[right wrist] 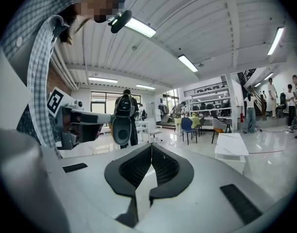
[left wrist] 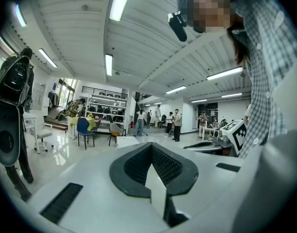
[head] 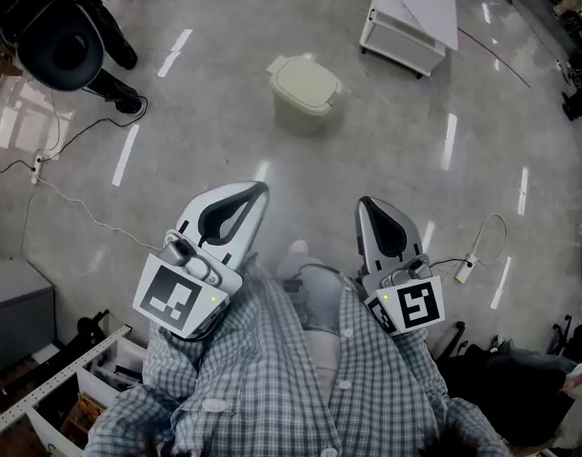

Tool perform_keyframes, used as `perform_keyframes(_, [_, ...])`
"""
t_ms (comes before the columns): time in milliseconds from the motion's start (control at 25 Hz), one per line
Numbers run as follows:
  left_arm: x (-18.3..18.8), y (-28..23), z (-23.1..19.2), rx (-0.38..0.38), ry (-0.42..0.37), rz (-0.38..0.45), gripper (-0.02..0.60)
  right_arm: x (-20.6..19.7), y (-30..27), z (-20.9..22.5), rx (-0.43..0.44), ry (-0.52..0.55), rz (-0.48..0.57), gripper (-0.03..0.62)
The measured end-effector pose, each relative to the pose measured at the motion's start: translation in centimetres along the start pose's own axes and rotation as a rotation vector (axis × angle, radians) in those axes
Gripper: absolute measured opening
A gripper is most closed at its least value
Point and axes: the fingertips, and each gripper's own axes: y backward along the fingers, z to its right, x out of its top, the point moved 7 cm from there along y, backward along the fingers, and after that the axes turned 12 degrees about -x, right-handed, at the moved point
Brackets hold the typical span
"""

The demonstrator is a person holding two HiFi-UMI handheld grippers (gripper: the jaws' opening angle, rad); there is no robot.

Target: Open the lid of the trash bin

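Trash bin (head: 305,91) stands on the glossy floor (head: 224,112), well ahead of the person, with its pale lid (head: 306,80) down and closed. The left tongs (head: 260,191) and the right tongs (head: 366,205) are held near the checked shirt (head: 271,379), pointing toward the bin and well apart from it. Both gripper views show each pair pressed together at the tips with nothing between. A white cart (head: 414,12) stands beyond the bin to the right, and a thin cable (head: 81,212) trails over the floor at the left
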Motion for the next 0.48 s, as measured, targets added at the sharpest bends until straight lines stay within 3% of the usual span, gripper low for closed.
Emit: perform_keyframes(480, [1.2, -3.5, 1.1, 0.004, -0.034, 0.025, 0.005, -0.1, -0.2, 3.7, 0.005, -0.014, 0.013, 0.018])
